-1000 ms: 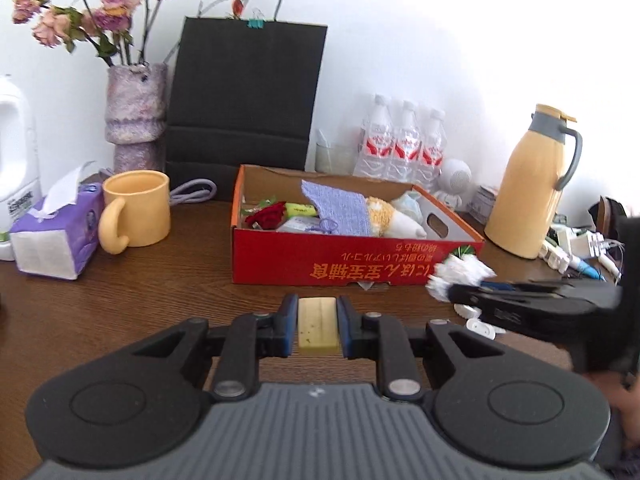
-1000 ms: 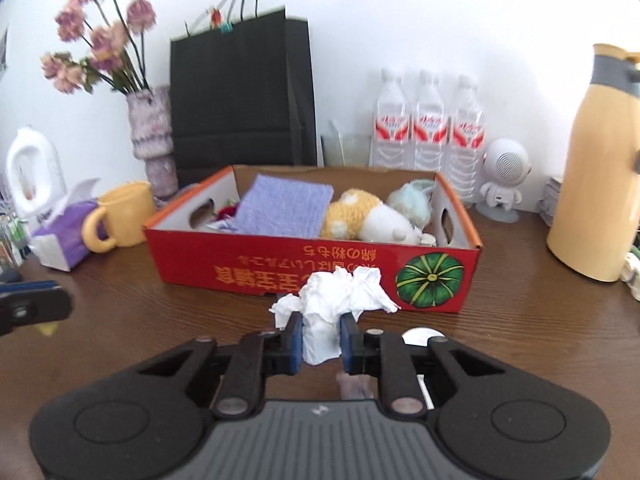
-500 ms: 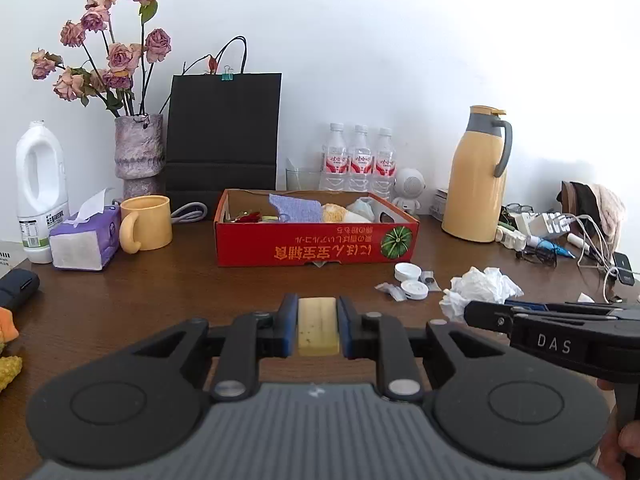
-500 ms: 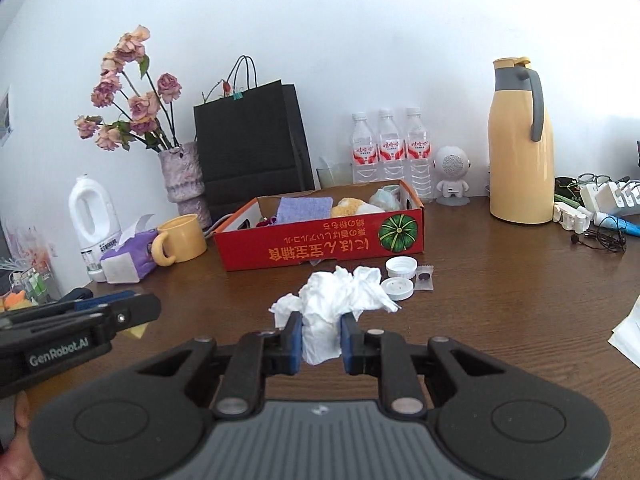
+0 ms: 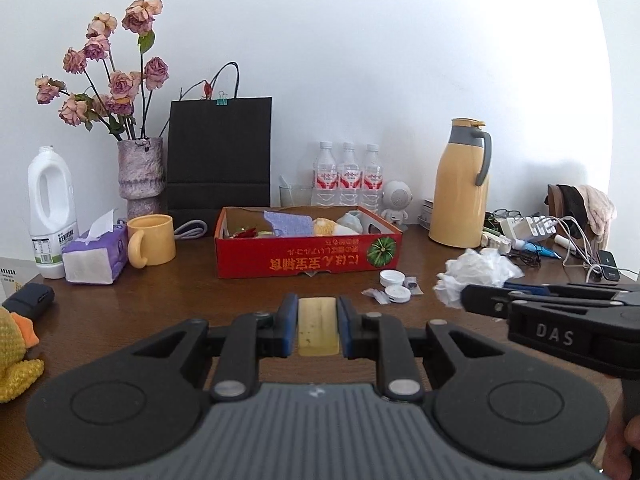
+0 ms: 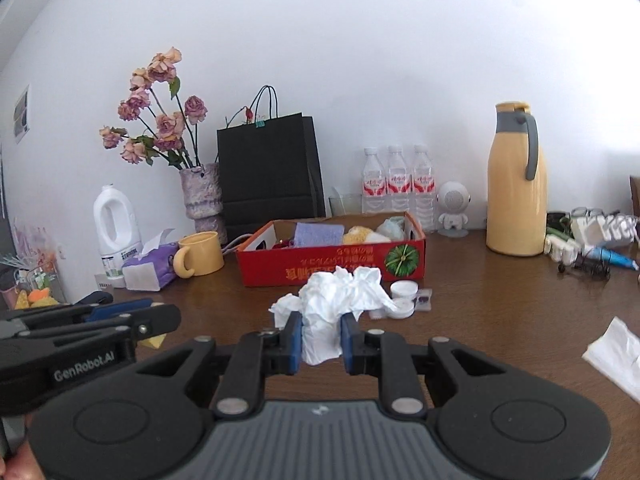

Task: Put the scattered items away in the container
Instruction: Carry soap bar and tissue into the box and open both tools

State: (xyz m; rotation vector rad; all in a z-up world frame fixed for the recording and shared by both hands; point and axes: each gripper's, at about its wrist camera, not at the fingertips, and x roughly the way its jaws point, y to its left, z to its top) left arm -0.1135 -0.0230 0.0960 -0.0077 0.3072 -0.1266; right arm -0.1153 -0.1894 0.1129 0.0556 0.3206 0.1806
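Both grippers have drawn back from the red cardboard box, which sat close ahead a second ago and now lies well beyond the jaws in both views. Left gripper is clamped on a pale yellow block, blue pads pressed to its sides; right gripper pinches a crumpled white tissue, wad bulging above and ahead of the jaws.

Hard to make out: the block's lower end is hidden behind the gripper body, and what it is can't be told from either view (in the right wrist view only a yellow corner shows under the left gripper's arm). Box contents are partly hidden by its front wall: a purple cloth and a yellow-and-white plush show above the rim, the rest unclear. Two white round lids w/ small packets lie on the wooden table between box and jaws, right of the left gripper's line; the tissue covers part of them in the right view.

Only the left view shows a knitted yellow toy, cut off at the frame edge left of the jaws, and a dark case beyond it. Only the right view shows a flat white tissue sheet, cut off at the edge right of the jaws. A fingertip peeks in at each view's bottom corner.
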